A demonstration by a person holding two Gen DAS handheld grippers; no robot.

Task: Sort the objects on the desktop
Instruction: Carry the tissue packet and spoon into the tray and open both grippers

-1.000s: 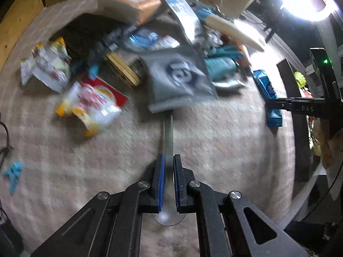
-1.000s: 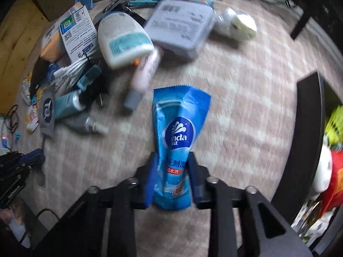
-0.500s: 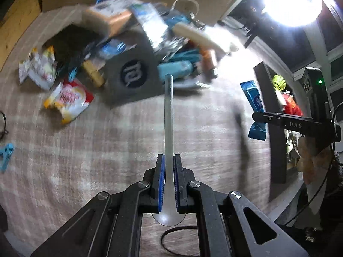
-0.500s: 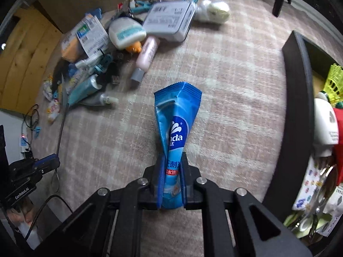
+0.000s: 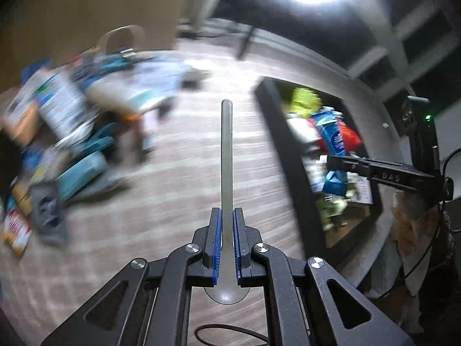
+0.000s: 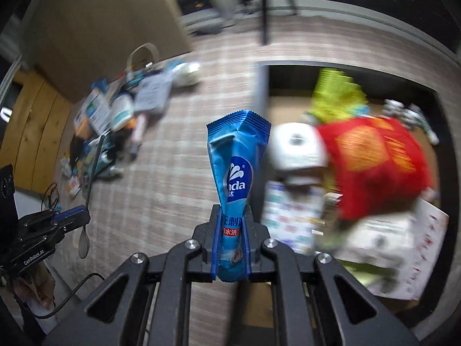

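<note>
Over the table edge: both grippers carry one item each toward the dark storage box, which already holds a red packet and other sorted goods.
Left gripper: pressed together on a metal spoon, pinching the neck just above the bowl, handle pointing forward.
Spoon handling: stiff, smooth and probably slippery; the long handle could pivot in the pads, so a hold near the neck seems sound.
Right gripper: squeezed onto the lower end of a blue tissue pack, which stands up from the jaws beside the box wall.
Pack handling: light, soft, crinkly film that buckles under the pinch; not fragile, so a firm grip on the end suits it.
Unsorted pile: well apart, back on the checked cloth.
</note>
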